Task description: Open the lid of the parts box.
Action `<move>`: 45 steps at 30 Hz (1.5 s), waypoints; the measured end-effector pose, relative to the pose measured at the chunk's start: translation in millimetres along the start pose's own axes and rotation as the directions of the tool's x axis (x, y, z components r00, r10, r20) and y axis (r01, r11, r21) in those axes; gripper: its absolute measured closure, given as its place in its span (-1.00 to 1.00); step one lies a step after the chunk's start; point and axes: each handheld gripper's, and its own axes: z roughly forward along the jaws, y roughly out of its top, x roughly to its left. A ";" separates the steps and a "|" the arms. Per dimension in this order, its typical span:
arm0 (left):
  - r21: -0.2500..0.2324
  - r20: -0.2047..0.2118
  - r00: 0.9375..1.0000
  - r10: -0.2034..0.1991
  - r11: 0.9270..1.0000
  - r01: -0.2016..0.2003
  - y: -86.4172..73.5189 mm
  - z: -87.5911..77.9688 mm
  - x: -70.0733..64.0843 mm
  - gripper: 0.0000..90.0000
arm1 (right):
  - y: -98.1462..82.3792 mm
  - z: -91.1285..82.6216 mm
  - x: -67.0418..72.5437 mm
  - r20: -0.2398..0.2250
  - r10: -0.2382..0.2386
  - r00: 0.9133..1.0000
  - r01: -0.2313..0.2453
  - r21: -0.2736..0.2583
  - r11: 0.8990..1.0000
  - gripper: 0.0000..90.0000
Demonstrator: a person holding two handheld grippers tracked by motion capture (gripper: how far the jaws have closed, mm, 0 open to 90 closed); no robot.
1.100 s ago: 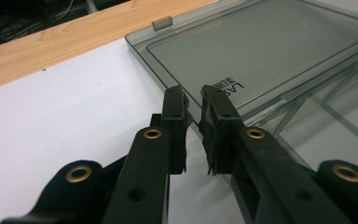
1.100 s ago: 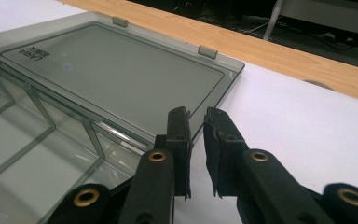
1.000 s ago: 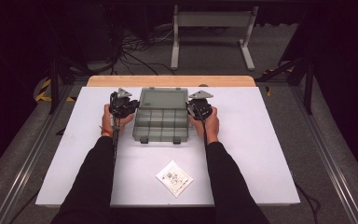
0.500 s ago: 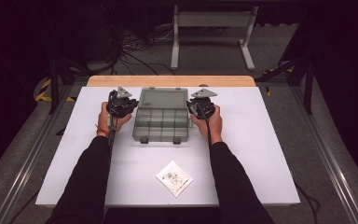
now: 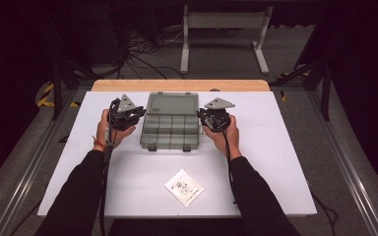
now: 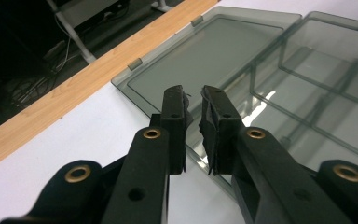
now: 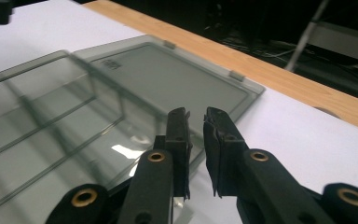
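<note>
White tabletop (image 5: 275, 147) with a wooden strip (image 5: 179, 85) along its far edge is seen against a dark room, where cables and a grey metal stand (image 5: 224, 29) lie on the floor beyond. At the middle of the far half of the table a smoky clear plastic compartment box (image 5: 170, 132) is found, its hinged lid (image 5: 172, 103) laid flat open toward the wooden strip and its divided compartments bare. The left gripper (image 5: 130, 118) is held just beside the box's left side, and the right gripper (image 5: 207, 119) just beside its right side, each carried in a hand with a dark sleeve. In the left gripper view the left gripper (image 6: 193, 105) is shown with its jaws drawn nearly together, a narrow gap left between the pads and nothing caught in it, the tips poised over the box edge near the lid. In the right gripper view the right gripper (image 7: 196, 119) is shown likewise, jaws almost together with nothing pinched, above the opposite edge. Nearer the person, well apart from the box, a small white printed packet (image 5: 184, 187) is seen lying flat on the table.
</note>
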 end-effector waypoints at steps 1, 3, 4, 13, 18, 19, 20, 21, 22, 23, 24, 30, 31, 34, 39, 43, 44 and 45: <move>-0.009 0.018 1.000 0.000 1.000 0.001 -1.0 -2.8 -0.9 0.76 | 0.2 -2.3 1.9 -0.010 -0.016 1.000 0.016 0.004 1.000 0.76; -0.017 0.020 1.000 0.009 1.000 -0.009 -1.8 -8.3 -3.2 0.75 | 0.9 -7.5 6.7 -0.021 -0.048 0.999 0.048 0.008 0.999 0.76; -0.031 0.027 1.000 0.015 0.999 -0.014 -1.9 -12.8 -4.6 0.74 | 0.9 -10.0 8.0 -0.037 -0.048 0.998 0.048 -0.003 0.999 0.76; -0.112 0.053 0.997 0.064 0.992 -0.058 -4.7 -40.0 -21.5 0.67 | 0.4 -32.0 22.8 -0.095 -0.109 0.990 0.107 -0.025 0.994 0.72; -0.152 0.065 0.994 0.092 0.985 -0.081 -7.7 -52.4 -32.5 0.64 | -0.4 -43.5 26.0 -0.126 -0.107 0.986 0.103 -0.040 0.994 0.69; -0.153 0.070 0.993 0.098 0.984 -0.087 -8.3 -54.7 -34.6 0.62 | -1.2 -45.2 26.7 -0.128 -0.108 0.986 0.104 -0.038 0.994 0.69; -0.153 0.072 0.992 0.107 0.984 -0.095 -8.6 -56.0 -36.0 0.59 | -2.4 -47.3 27.7 -0.129 -0.113 0.985 0.109 -0.036 0.993 0.68; -0.155 0.064 0.991 0.121 0.982 -0.110 -9.3 -58.7 -38.6 0.57 | -3.1 -48.4 28.3 -0.130 -0.117 0.985 0.113 -0.037 0.993 0.67; -0.159 0.067 0.990 0.127 0.981 -0.115 -10.3 -60.8 -40.4 0.57 | -4.2 -50.5 29.2 -0.127 -0.124 0.984 0.121 -0.036 0.992 0.66; -0.162 0.082 0.989 0.121 0.981 -0.107 -11.3 -62.2 -42.2 0.57 | -5.1 -52.3 29.6 -0.125 -0.126 0.984 0.123 -0.037 0.992 0.65; -0.159 0.078 0.987 0.137 0.980 -0.123 -11.7 -63.9 -43.6 0.53 | -6.2 -54.2 29.8 -0.132 -0.121 0.984 0.116 -0.042 0.992 0.65; -0.153 0.088 0.982 0.169 0.976 -0.154 -18.0 -70.6 -53.3 0.40 | -9.4 -64.9 32.1 -0.145 -0.110 0.983 0.102 -0.062 0.993 0.60; -0.152 0.094 0.982 0.164 0.977 -0.149 -19.3 -71.7 -54.7 0.37 | -9.8 -67.8 33.0 -0.145 -0.113 0.983 0.105 -0.068 0.992 0.60; -0.162 0.102 0.982 0.162 0.976 -0.144 -23.0 -75.2 -58.5 0.31 | -11.4 -73.1 35.2 -0.152 -0.123 0.981 0.113 -0.075 0.991 0.57; -0.167 0.113 0.978 0.176 0.974 -0.156 -29.5 -82.0 -65.1 0.20 | -16.8 -84.7 39.8 -0.173 -0.132 0.976 0.119 -0.087 0.989 0.49; -0.168 0.123 0.975 0.185 0.972 -0.164 -35.6 -86.4 -69.5 0.11 | -22.7 -92.2 42.1 -0.187 -0.133 0.973 0.118 -0.089 0.989 0.38; -0.167 0.126 0.974 0.188 0.972 -0.166 -36.9 -87.5 -69.8 0.08 | -23.4 -93.6 42.4 -0.186 -0.132 0.974 0.117 -0.091 0.989 0.35; -0.171 0.127 0.974 0.188 0.971 -0.165 -38.7 -88.7 -70.4 0.05 | -24.4 -95.4 42.7 -0.187 -0.133 0.973 0.117 -0.093 0.989 0.30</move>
